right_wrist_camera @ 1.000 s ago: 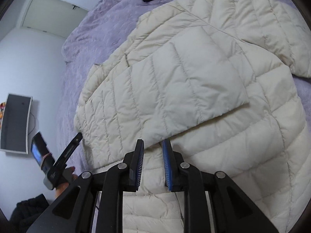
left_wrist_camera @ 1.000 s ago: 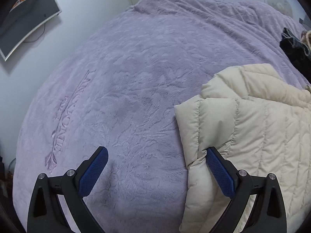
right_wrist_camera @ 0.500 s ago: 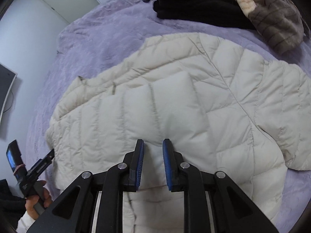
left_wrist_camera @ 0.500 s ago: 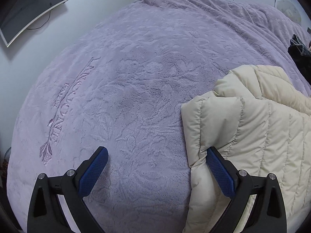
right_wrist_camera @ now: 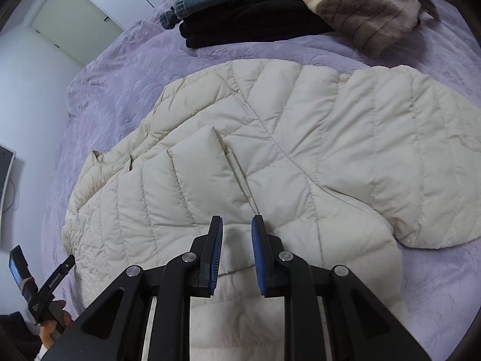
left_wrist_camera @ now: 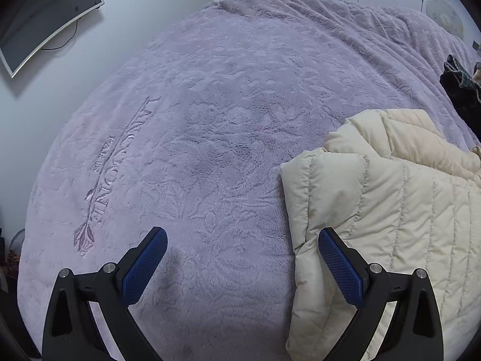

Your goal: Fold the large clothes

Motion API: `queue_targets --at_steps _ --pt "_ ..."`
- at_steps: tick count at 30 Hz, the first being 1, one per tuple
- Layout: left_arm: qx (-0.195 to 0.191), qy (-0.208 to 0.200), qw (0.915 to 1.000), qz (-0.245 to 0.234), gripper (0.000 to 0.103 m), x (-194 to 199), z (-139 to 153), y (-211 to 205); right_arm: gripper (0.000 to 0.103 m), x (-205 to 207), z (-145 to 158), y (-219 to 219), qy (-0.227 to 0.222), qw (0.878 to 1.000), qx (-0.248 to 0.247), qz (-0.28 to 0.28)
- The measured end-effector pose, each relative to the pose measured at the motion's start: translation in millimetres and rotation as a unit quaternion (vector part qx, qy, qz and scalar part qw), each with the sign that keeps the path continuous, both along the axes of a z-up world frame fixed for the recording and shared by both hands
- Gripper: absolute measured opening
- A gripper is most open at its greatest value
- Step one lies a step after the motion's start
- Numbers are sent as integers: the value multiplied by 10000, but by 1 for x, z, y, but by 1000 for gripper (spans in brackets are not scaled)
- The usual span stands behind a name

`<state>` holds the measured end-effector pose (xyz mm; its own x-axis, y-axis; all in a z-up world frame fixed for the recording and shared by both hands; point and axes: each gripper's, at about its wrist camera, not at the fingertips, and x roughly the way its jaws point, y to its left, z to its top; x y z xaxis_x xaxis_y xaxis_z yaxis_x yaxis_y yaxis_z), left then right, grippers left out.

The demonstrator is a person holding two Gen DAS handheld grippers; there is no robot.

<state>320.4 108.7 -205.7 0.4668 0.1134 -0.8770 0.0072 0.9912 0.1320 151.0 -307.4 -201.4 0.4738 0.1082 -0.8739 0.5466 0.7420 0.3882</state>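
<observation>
"PARIS" embossed on blanket (left_wrist_camera: 210, 120)

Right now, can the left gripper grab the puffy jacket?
Probably yes. The left gripper is wide open above the blanket, and the jacket edge lies right by its right finger, nothing between.

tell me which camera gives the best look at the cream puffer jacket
The right wrist view: the cream puffer jacket lies almost whole across the purple blanket, quilting and a folded-over sleeve visible. The left wrist view shows only one edge of it at the right, beside that gripper's right finger.
</observation>
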Motion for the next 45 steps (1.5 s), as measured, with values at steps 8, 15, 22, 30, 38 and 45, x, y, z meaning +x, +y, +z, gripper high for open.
queue_targets --at_steps 8,15,22,30,38,45 --pt "-182 160 9989 -391 101 -45 38 -27 54 -33 17 -4 51 9992 387 92" --pt "-391 468 9951 -776 101 -94 53 -80 77 -65 30 -7 23 9970 771 71" --pt "-660 723 9873 -1249 101 -133 61 -139 80 -105 39 -31 -16 9950 954 -293" --pt "-706 970 9781 -1701 101 -164 65 -198 103 -159 36 -79 -147 9879 1192 -978" --pt "-563 1128 9698 -2087 101 -187 58 -253 103 -208 13 -132 -129 9751 1239 -1836" --pt "-499 1187 9647 -2297 101 -197 51 -287 103 -241 -25 -193 -236 9420 1894 -2761"
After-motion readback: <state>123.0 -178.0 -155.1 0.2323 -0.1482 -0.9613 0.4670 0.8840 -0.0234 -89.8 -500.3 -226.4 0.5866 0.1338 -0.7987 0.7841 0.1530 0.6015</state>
